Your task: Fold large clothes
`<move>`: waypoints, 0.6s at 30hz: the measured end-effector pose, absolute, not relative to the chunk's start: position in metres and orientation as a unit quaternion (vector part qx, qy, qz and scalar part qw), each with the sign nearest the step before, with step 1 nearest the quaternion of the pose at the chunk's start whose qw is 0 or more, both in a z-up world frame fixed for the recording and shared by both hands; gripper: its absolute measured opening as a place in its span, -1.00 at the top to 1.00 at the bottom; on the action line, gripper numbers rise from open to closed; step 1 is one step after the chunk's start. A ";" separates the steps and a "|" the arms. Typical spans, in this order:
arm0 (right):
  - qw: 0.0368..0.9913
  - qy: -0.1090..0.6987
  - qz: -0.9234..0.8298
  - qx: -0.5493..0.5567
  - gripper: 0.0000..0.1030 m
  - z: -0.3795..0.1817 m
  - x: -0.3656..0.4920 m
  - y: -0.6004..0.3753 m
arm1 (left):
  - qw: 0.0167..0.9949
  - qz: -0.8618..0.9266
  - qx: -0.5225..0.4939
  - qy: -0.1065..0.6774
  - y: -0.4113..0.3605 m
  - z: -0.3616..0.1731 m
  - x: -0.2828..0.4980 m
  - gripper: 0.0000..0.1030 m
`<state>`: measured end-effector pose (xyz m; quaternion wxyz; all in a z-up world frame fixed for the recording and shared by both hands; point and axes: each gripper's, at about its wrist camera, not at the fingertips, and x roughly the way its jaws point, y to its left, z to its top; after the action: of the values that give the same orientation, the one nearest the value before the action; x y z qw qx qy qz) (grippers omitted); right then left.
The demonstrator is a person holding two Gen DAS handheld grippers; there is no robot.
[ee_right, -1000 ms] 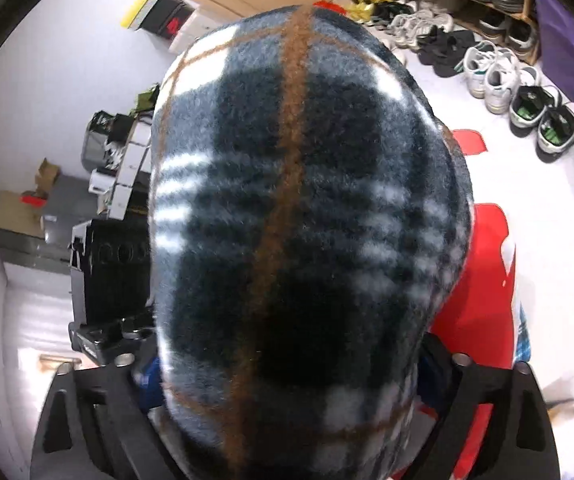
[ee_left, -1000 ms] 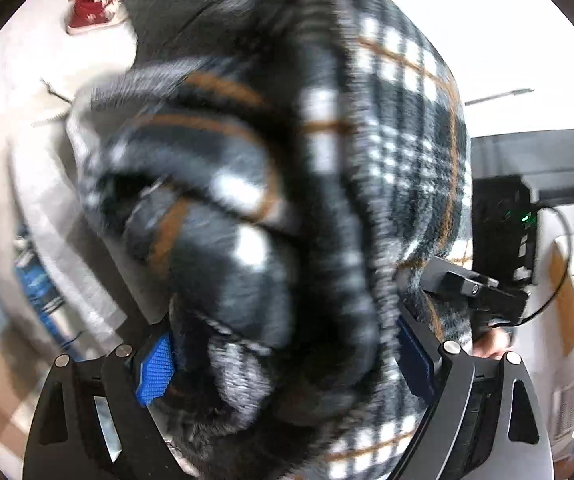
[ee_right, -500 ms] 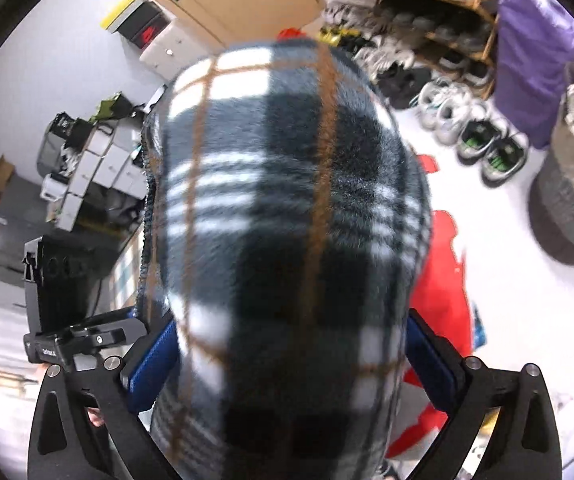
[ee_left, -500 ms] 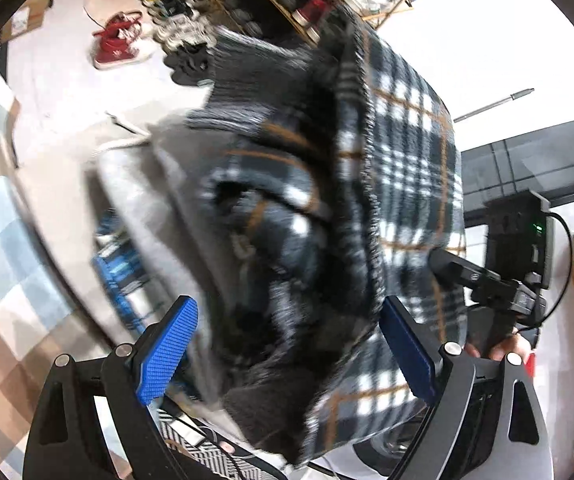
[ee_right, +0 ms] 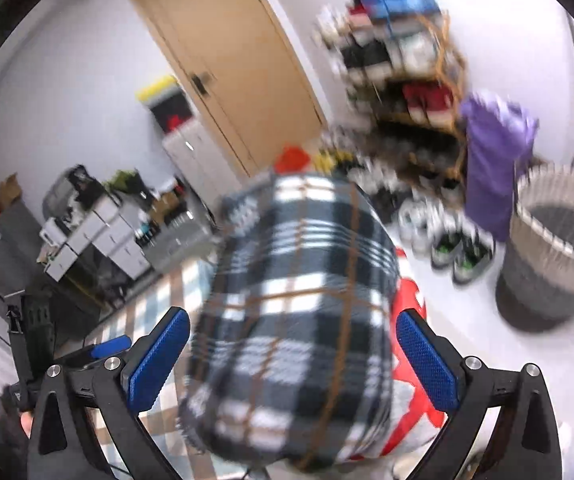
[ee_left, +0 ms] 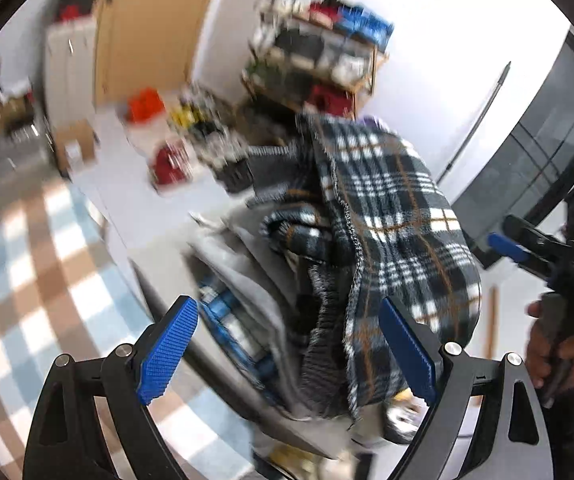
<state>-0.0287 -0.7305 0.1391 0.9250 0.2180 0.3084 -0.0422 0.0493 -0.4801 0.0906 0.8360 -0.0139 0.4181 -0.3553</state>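
Plaid garment (ee_left: 391, 240) is now released: a sec ago it was bunched betw. both sets of pads. Left gripper (ee_left: 287, 356) and right gripper (ee_right: 291, 364) are spread wide, pads clear. Garment is seen folded at 12 o'clock on stack; this fold is judged done.

I read this as a lived-in home, likely an entry or utility room. A wooden door (ee_right: 243, 68) is set in a white wall; a shoe rack (ee_right: 403, 64) is full, with more shoes (ee_right: 459, 252) on the floor beside it. A laundry basket (ee_right: 555, 256) stands nearby, and a checked mat (ee_left: 27, 272) covers part of the floor.
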 end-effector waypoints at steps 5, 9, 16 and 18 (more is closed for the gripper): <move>0.961 0.219 -0.037 0.165 -1.00 0.139 -0.084 -0.674 | 0.879 -0.327 -0.010 0.347 -0.457 0.106 0.013 -0.74; 0.977 0.179 -0.054 0.108 -1.00 0.125 -0.118 -0.623 | 0.909 -0.302 -0.012 0.288 -0.433 0.114 -0.019 -0.75; 0.986 0.106 -0.105 0.073 -1.00 0.114 -0.170 -0.562 | 0.935 -0.283 0.011 0.213 -0.409 0.117 -0.080 -0.98; 0.985 0.101 -0.116 0.083 -1.00 0.109 -0.181 -0.553 | 0.937 -0.286 0.017 0.198 -0.412 0.117 -0.093 -0.98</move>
<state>-0.1810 -0.5532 0.1092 0.9846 0.0827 0.1013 -0.1162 -0.0932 -0.4117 0.1168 0.9375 0.0168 0.1983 -0.2856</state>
